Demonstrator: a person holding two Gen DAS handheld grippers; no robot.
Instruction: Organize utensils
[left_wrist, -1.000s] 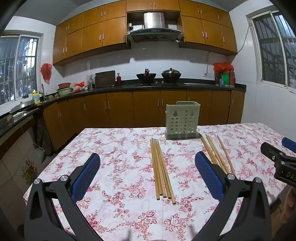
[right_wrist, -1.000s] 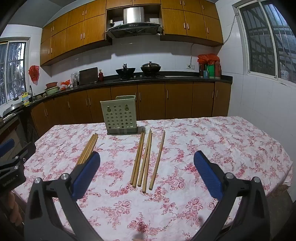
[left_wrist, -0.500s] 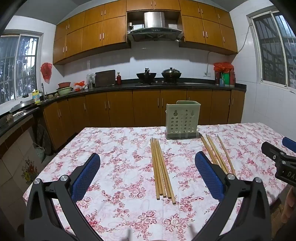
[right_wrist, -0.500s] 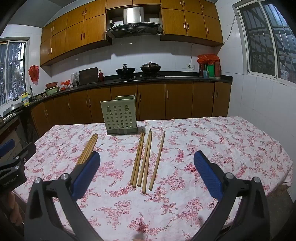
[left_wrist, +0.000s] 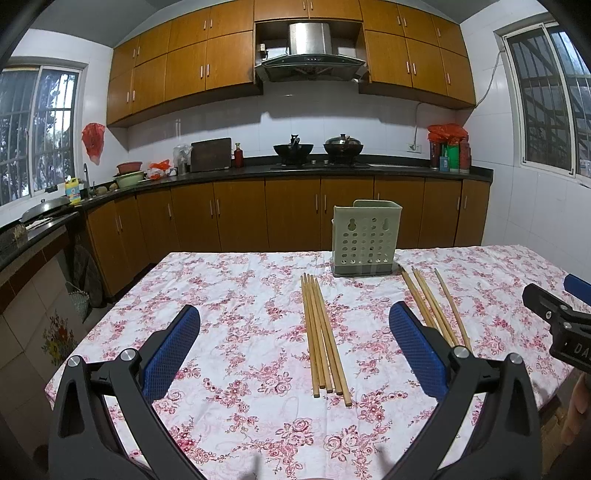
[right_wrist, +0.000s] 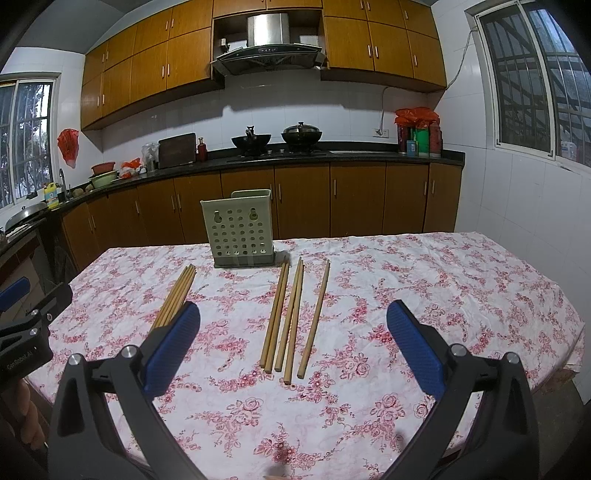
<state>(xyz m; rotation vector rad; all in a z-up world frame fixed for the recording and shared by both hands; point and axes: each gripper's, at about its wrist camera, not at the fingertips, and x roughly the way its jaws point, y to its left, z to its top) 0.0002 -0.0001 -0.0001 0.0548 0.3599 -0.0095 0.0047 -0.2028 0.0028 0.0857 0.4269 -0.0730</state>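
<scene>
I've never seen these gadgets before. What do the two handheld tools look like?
Both look alike. The left tool and the right tool each have two black angular fingers with silver bolts and blue textured pads. White lettering marks the left tool's black body.

White-tiled walls (left_wrist: 532, 206) enclose a kitchen with glossy orange-brown wooden cabinets (left_wrist: 236, 218) above and below a black stone countertop (left_wrist: 391, 169). A steel range hood (left_wrist: 309, 51) hangs centrally. Barred windows (right_wrist: 535, 85) on both sides admit dim daylight.
</scene>
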